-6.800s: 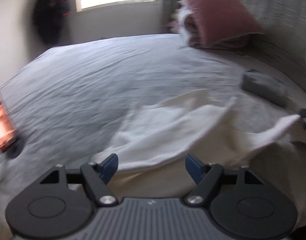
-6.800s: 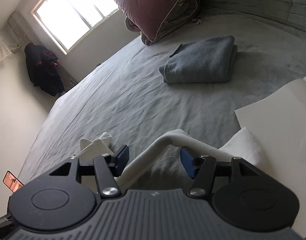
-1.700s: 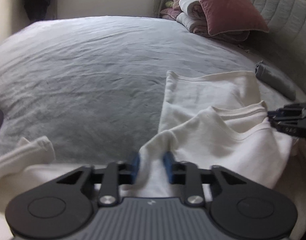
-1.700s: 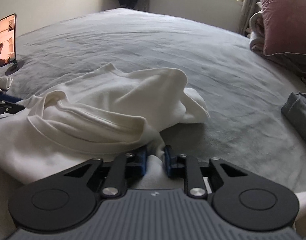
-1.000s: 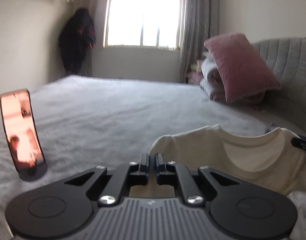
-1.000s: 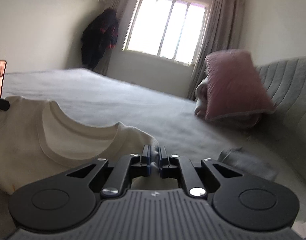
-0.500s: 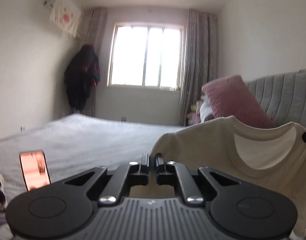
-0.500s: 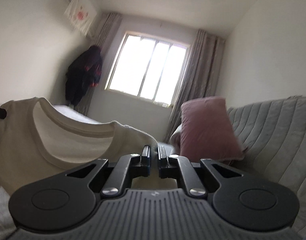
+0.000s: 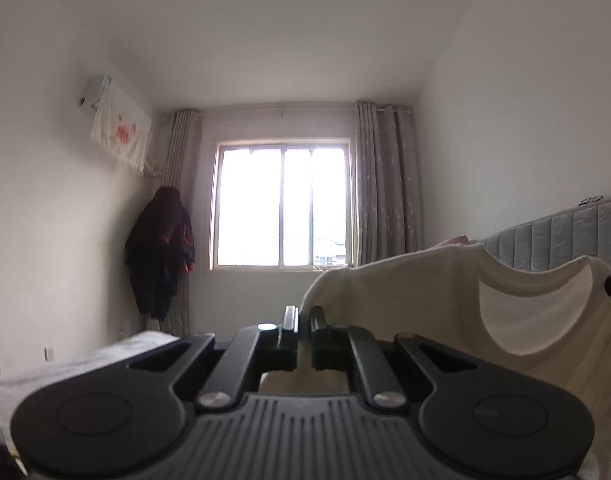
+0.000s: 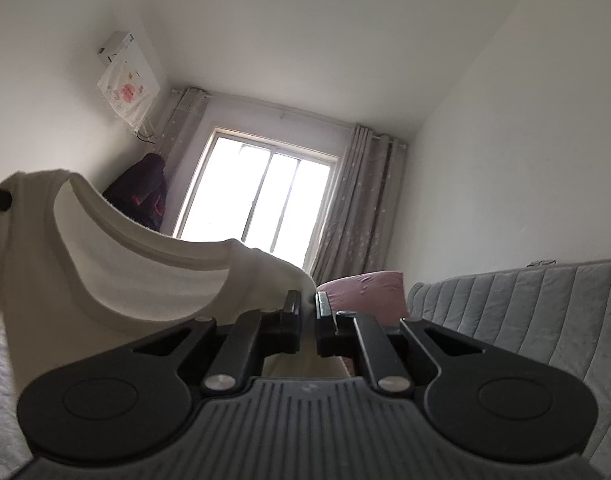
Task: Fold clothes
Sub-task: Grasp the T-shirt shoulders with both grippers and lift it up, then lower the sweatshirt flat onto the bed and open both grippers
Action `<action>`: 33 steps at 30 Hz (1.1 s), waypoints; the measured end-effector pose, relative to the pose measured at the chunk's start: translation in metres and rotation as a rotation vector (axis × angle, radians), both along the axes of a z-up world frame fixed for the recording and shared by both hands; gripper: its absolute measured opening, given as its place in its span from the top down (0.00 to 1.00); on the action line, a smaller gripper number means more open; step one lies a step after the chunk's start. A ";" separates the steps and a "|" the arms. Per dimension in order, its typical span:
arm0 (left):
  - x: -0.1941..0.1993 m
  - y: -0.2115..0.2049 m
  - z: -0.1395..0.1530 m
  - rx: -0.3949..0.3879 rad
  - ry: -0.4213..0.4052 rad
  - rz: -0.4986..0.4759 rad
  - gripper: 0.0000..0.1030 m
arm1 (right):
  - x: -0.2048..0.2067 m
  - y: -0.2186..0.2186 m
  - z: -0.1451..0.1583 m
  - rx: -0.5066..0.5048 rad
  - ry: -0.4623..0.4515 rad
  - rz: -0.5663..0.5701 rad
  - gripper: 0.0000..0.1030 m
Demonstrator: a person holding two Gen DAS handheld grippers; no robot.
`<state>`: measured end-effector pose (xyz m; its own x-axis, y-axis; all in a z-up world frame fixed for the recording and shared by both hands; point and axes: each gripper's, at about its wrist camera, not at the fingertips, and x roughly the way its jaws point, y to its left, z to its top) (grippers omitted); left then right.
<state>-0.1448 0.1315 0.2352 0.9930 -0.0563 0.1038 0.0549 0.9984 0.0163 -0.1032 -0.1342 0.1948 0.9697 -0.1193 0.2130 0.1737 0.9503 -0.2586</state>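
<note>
The left tool (image 9: 303, 322) pinches one shoulder of the cream shirt (image 9: 425, 292); the right tool (image 10: 308, 308) pinches the other shoulder. The shirt hangs spread between them in the air, its neckline sagging in a curve. Beyond lie the bed (image 9: 65, 364), a pink pillow (image 10: 365, 292), the grey headboard (image 10: 525, 304) and the window (image 9: 283, 206).

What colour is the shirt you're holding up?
Cream, plain, no pattern. The shirt shows best in the right wrist view, neckline facing the camera.
</note>
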 end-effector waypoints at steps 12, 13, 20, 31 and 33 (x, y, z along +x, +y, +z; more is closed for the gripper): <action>0.131 -0.023 -0.049 0.062 0.156 0.088 0.95 | 0.104 0.016 -0.031 -0.068 0.132 -0.082 0.92; 0.145 -0.025 -0.054 0.069 0.170 0.097 0.95 | 0.117 0.017 -0.036 -0.072 0.143 -0.088 0.92; 0.246 -0.033 -0.090 0.109 0.239 0.162 0.95 | 0.213 0.023 -0.074 -0.101 0.195 -0.137 0.92; 0.394 -0.052 -0.198 0.181 0.405 0.218 0.95 | 0.370 0.017 -0.175 -0.052 0.388 -0.198 0.92; 0.414 -0.056 -0.221 0.204 0.436 0.227 0.95 | 0.392 0.017 -0.197 -0.054 0.421 -0.211 0.92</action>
